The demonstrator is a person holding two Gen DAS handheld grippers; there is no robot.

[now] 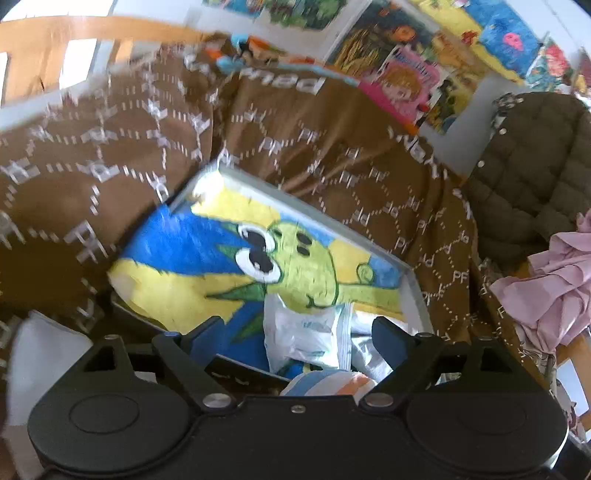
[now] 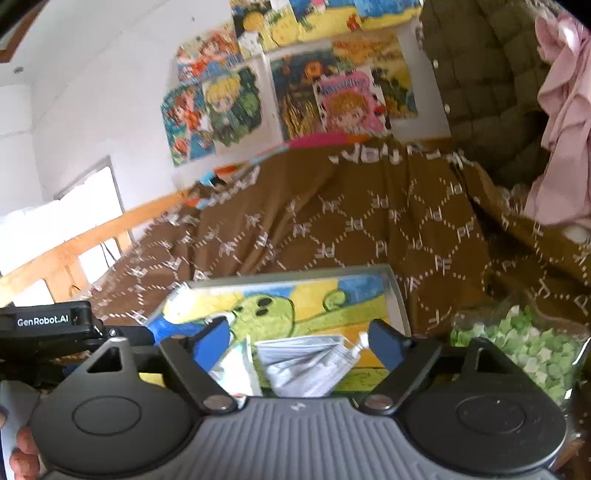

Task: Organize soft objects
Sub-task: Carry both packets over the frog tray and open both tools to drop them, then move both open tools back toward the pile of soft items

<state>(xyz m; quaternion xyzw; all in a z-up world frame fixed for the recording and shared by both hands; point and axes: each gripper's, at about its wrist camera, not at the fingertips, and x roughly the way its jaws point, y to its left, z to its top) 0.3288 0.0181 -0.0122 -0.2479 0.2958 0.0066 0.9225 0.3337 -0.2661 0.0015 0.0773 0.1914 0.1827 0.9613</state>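
Across the left wrist view, from its left edge, you see a wooden rail (image 1: 92, 33), then the brown patterned blanket (image 1: 110, 155) that covers the bed. A grey box (image 1: 415, 280) sits on it, lined with a blue and yellow cartoon cloth (image 1: 192, 266). Your left tool (image 1: 295, 332) hangs released above the near end of the box, jaws wide, nothing pressed between its blue pads. A white plastic packet (image 1: 306, 332) lies loose in the box between the fingers, touching neither. Just below it shows a rolled blue, white and orange soft item (image 1: 325, 382). Farther right hang a dark quilted jacket (image 1: 528, 166) and a crumpled pink garment (image 1: 554, 288).

From the right wrist view, your right tool (image 2: 299, 343) is likewise released, jaws spread over the same box (image 2: 399, 302). A folded stack of white packets (image 2: 306, 365) lies between its fingers, untouched. To the right sits a clear bag of green and white pieces (image 2: 532, 350). Posters (image 2: 295, 92) cover the wall behind.
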